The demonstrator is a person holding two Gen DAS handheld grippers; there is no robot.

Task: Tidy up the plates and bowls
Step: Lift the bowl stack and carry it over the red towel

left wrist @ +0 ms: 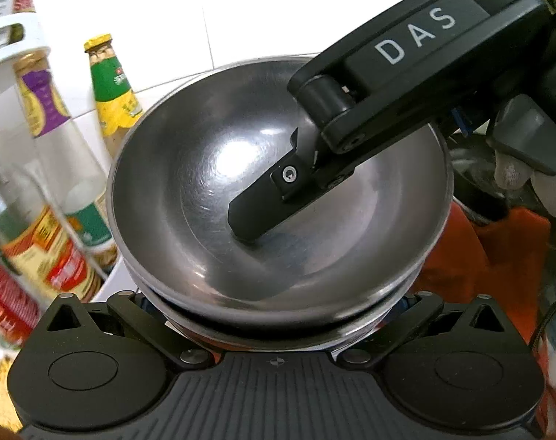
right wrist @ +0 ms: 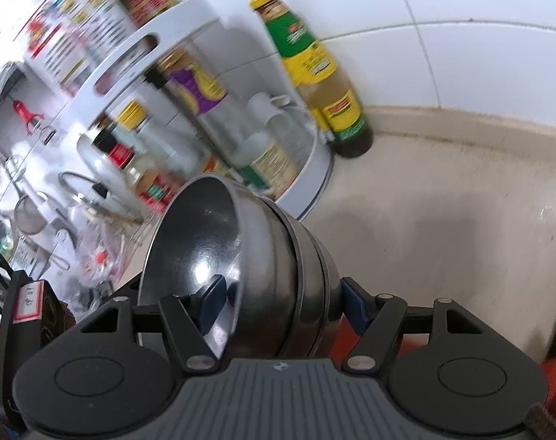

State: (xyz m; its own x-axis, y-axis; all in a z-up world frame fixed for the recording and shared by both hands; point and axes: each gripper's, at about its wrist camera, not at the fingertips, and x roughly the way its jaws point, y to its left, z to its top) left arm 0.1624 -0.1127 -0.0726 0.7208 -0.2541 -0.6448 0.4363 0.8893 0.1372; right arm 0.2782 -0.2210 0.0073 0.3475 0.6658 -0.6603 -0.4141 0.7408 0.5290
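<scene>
Because my right hand-held gripper (right wrist: 278, 311) clamps the stacked steel bowls (right wrist: 241, 256) across inner wall and underside, I expect slippery, rigid, light metal; left hand-held gripper's (left wrist: 278, 315) state unclear.

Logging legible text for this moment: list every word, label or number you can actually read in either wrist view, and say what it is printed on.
"DAS": white letters on the black body of the right gripper, seen from the left wrist.
Handwritten figures on a red-edged white sticker on a black device: upside down, not surely readable.
Label of the green and yellow bottle: blurred, unreadable.
Labels of the jars and bottles in the white rack: blurred, unreadable.
</scene>
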